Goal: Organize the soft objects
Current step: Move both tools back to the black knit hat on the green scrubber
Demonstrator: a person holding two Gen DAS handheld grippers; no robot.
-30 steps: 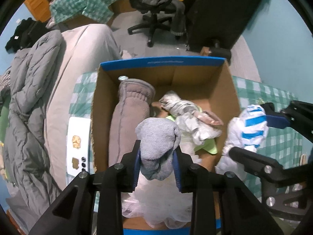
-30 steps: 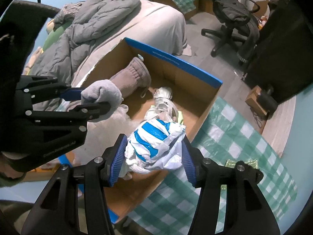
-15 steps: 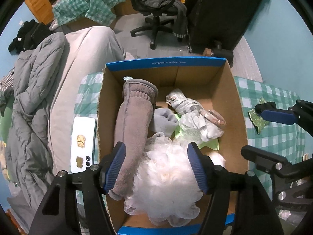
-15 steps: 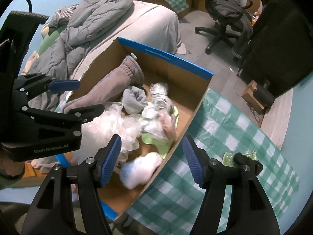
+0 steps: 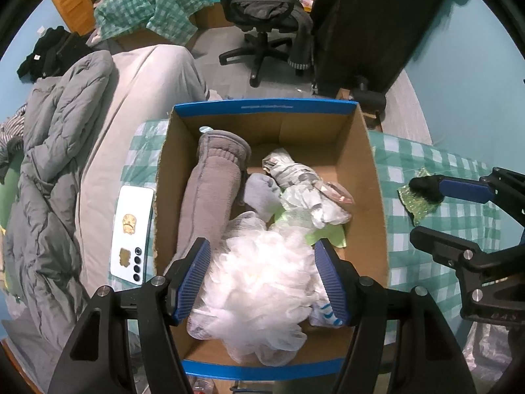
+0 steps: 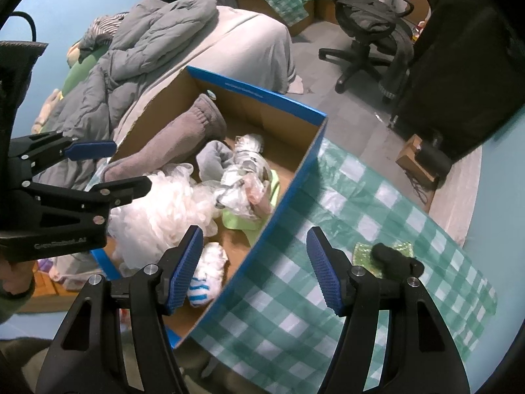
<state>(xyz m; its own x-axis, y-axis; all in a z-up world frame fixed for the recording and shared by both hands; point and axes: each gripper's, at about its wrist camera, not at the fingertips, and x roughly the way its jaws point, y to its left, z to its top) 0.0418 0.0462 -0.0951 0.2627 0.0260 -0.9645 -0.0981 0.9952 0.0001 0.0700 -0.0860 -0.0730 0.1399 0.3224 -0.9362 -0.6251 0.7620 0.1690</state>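
The left gripper (image 5: 264, 275) hangs over the near end of the cardboard box (image 5: 374, 177) with its jaws spread wide and nothing between them. Directly under it lies the white mesh bath sponge (image 5: 259, 282), which fills the near part of the box. To its left a long grey fleece sock (image 5: 210, 190) runs along the box wall; a pale grey sock (image 5: 261, 192) and a crumpled plastic bundle (image 5: 302, 187) sit further in, over a lime-green cloth (image 5: 328, 236). A white-and-blue striped sock (image 6: 205, 275) lies in the near right corner, partly under the sponge.

The right gripper (image 6: 254, 271) is also wide open and empty, poised above the box's right wall (image 6: 288, 193), one finger over the box, the other over the green checked tablecloth (image 6: 328, 295). Beside it on the cloth a black soft item (image 6: 388, 252) rests on a green glittery piece (image 6: 364, 249).

A white phone (image 5: 131, 233) lies left of the box. Beyond are a bed with a grey duvet (image 5: 55, 151) and an office chair (image 5: 265, 16).
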